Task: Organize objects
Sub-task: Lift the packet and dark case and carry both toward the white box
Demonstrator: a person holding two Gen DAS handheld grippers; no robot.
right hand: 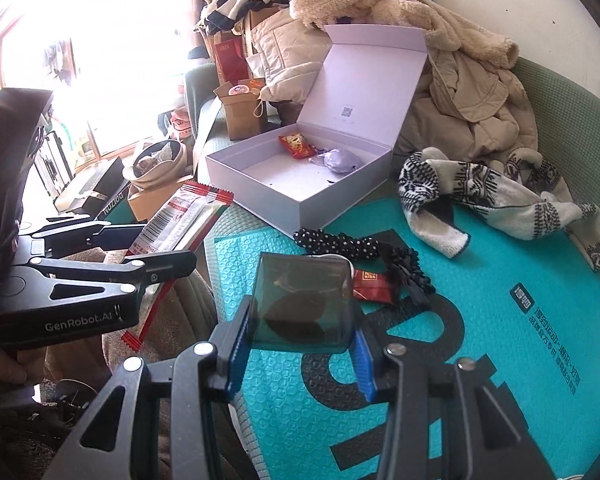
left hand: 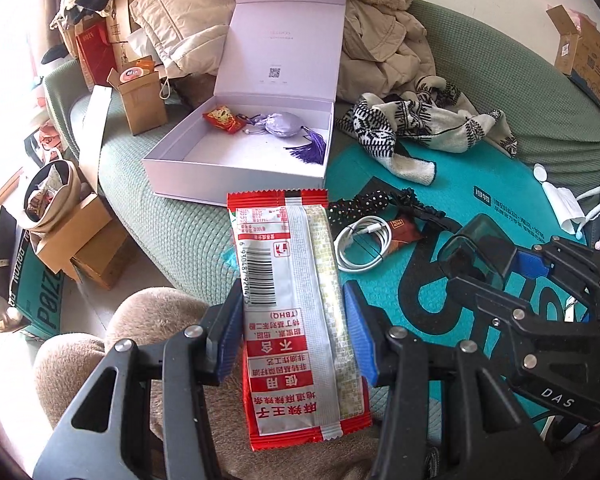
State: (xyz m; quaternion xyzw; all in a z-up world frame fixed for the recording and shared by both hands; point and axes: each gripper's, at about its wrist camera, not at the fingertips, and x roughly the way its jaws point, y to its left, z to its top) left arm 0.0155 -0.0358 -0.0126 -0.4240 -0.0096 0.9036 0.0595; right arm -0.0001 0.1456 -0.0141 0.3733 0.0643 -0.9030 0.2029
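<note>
open lavender box (left hand: 236, 176) sits on the sofa w/ room left, left gripper (left hand: 296, 320) clamps a long snack packet (left hand: 292, 304) mid-length, light n crinkly so hold the middle, right gripper (right hand: 300, 336) grips a tinted plastic case (right hand: 304, 304), stiff but slick

The right gripper (right hand: 300, 340) clamps a dark see-through box (right hand: 304, 304) between its blue pads, above a teal mat (right hand: 480, 280) on a green sofa (right hand: 560, 92). At the left edge of the picture the left gripper (right hand: 148, 248) grips a red and silver snack packet (right hand: 180, 224). An open white box (right hand: 260, 184) sits on the sofa just beyond the mat's far edge, holding a red packet (right hand: 298, 146) and a purple pouch (right hand: 340, 160). A polka-dot band (right hand: 336, 242) and a small red wrapper (right hand: 374, 286) lie on the mat; a patterned scarf (right hand: 500, 196) lies near its far right edge.
</note>
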